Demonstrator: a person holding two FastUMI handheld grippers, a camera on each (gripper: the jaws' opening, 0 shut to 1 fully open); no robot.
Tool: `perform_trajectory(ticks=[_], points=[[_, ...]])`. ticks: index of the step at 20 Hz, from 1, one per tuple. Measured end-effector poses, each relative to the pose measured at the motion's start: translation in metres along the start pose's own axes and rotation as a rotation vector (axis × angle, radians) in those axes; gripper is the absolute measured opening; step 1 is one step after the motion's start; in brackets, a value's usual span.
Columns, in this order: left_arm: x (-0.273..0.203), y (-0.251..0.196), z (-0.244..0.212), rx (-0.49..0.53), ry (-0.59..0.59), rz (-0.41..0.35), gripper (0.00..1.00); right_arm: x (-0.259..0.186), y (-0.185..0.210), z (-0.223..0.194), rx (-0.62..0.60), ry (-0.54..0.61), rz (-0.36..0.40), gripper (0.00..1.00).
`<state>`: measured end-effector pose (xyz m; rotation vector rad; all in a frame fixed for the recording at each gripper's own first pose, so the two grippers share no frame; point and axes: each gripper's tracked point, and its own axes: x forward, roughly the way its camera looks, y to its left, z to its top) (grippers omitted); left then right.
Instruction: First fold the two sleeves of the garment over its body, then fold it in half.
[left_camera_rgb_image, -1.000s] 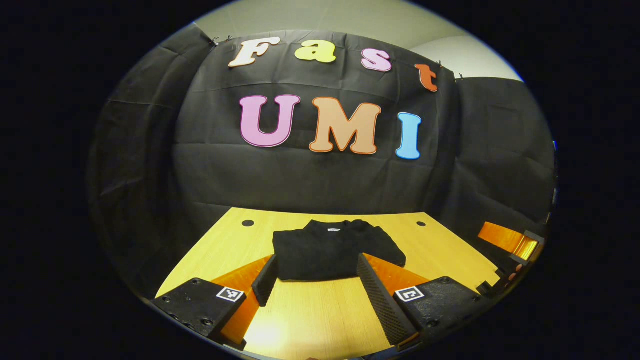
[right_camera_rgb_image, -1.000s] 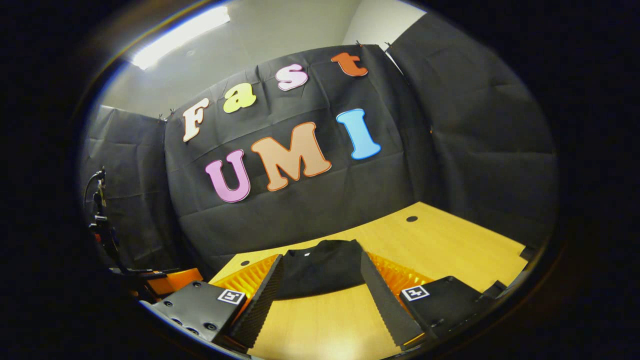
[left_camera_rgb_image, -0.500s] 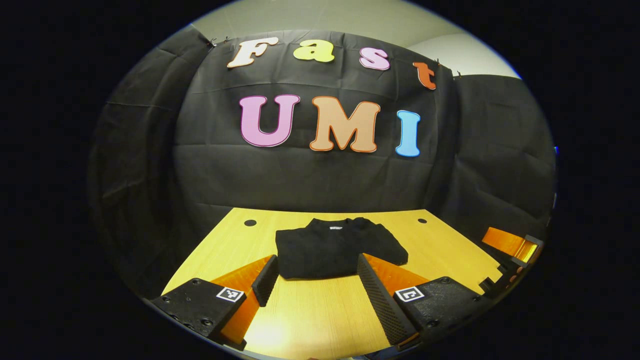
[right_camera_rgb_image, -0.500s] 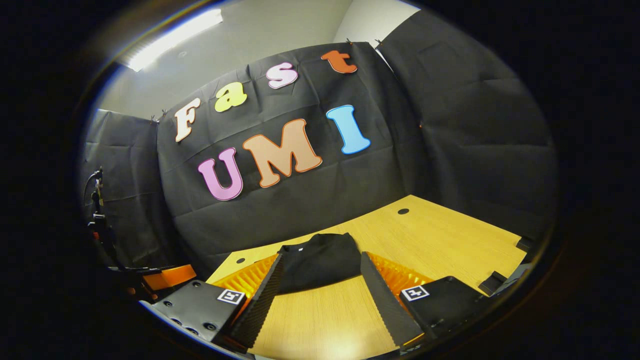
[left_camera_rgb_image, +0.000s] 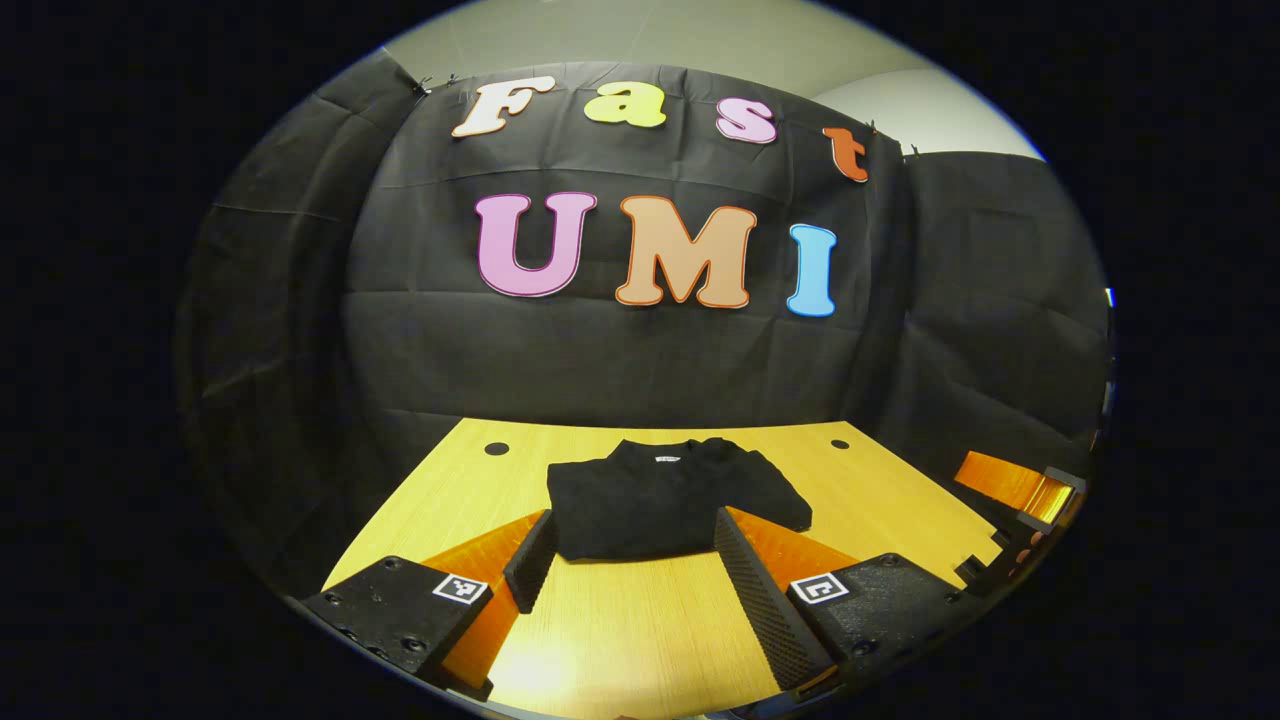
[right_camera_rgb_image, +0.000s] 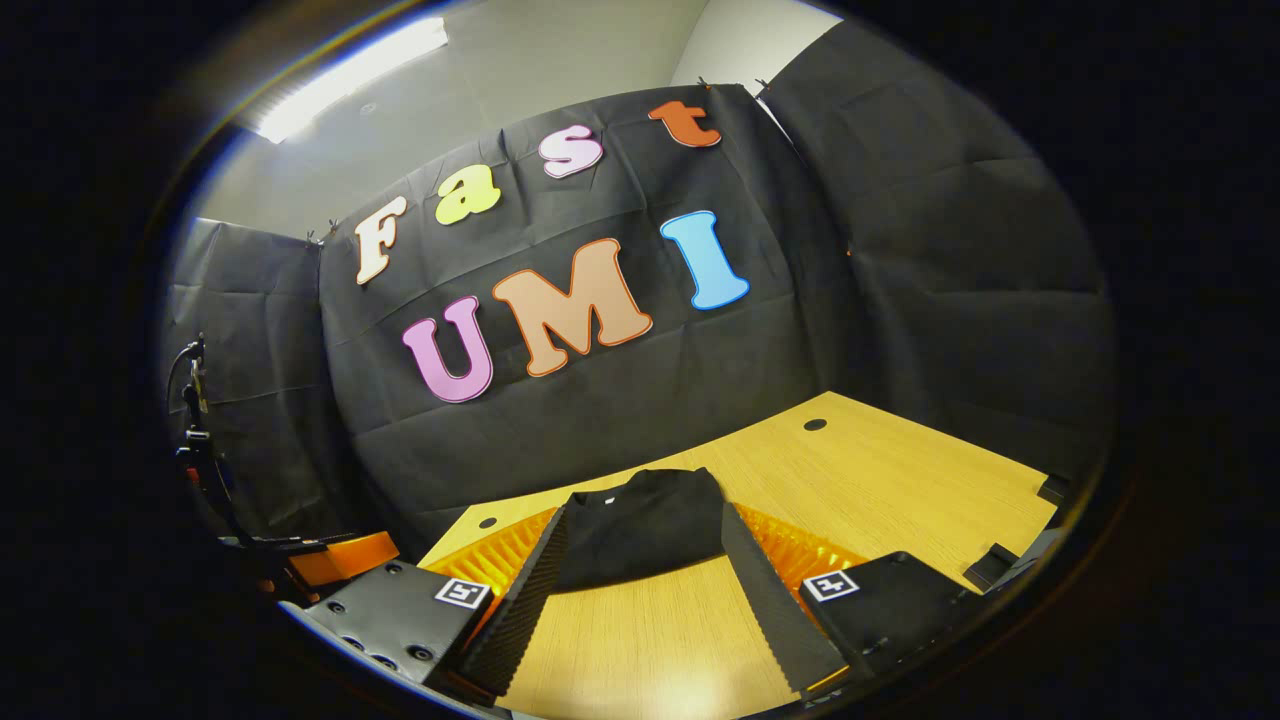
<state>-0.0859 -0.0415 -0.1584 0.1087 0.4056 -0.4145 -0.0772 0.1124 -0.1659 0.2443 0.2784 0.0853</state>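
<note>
A black garment (left_camera_rgb_image: 672, 497) lies folded into a compact rectangle on the wooden table (left_camera_rgb_image: 620, 630), collar and white tag toward the back wall. My left gripper (left_camera_rgb_image: 630, 535) hangs open above the table just in front of the garment's near edge, holding nothing. In the right gripper view the same garment (right_camera_rgb_image: 640, 525) lies ahead, and my right gripper (right_camera_rgb_image: 640, 540) is open and empty in front of it. The right gripper (left_camera_rgb_image: 1020, 490) also shows at the far right edge of the left gripper view.
Two small round holes (left_camera_rgb_image: 496, 449) (left_camera_rgb_image: 839, 444) sit near the table's back edge. Black cloth walls close the booth behind and at both sides. A stand with cables (right_camera_rgb_image: 200, 440) rises at the left of the right gripper view.
Both grippers drift only slightly; the right gripper view tilts a little. The garment has not moved and both grippers stay open.
</note>
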Motion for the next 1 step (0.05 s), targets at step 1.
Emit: perform_trajectory(ticks=[1], points=[[-0.0004, 0.0006, -0.0011, 0.001, 0.002, 0.0, 0.94, 0.001, 0.0005, 0.0009, -0.002, -0.001, 0.001, 0.97]])
